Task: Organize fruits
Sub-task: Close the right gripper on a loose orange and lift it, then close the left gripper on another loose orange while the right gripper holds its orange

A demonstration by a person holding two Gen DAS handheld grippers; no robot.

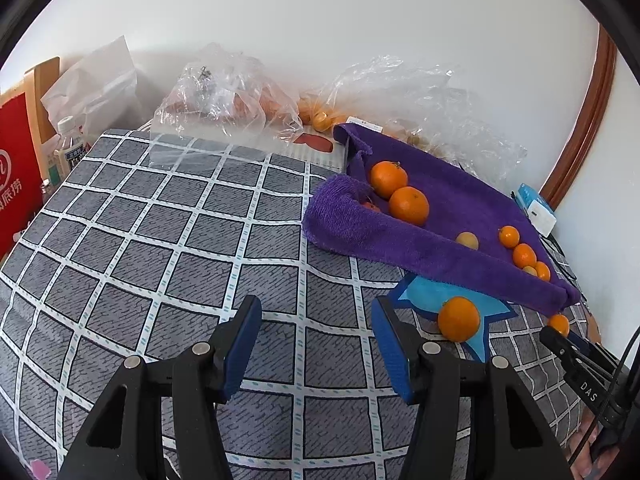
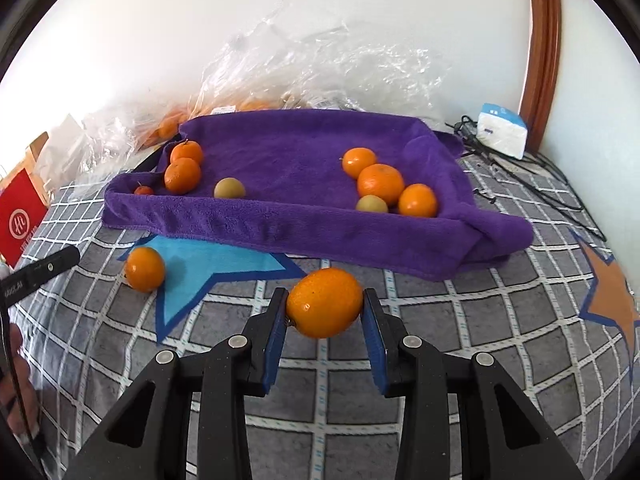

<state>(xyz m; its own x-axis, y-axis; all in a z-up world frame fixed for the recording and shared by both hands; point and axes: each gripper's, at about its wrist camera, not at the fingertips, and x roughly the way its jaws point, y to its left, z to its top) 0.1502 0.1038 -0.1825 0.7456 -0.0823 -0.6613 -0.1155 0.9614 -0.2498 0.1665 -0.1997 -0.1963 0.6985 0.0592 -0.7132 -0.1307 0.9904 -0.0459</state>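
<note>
My right gripper point(image 2: 325, 295) is shut on an orange point(image 2: 325, 304), held just above the checked grey cloth point(image 2: 460, 320) in front of the purple towel point(image 2: 240, 220). The towel's edges are folded up like a tray. In its left part lie two oranges point(image 2: 182, 174), a tiny red fruit point(image 2: 143, 190) and a yellow-green fruit point(image 2: 229, 189). Several oranges point(image 2: 380, 183) and one yellowish fruit point(image 2: 371, 204) cluster at its right. One loose orange point(image 1: 459, 319) rests on a blue star patch point(image 2: 208, 268). My left gripper point(image 1: 316, 308) stands open over bare cloth, nothing between its fingers.
Clear plastic bags point(image 1: 224, 96) with more fruit lie along the back wall. A red box point(image 1: 16, 184) and a bottle point(image 1: 70, 144) stand at the left. At the right are a white-and-blue box point(image 2: 502, 128), black cables point(image 2: 532, 176) and a wooden frame point(image 2: 540, 40).
</note>
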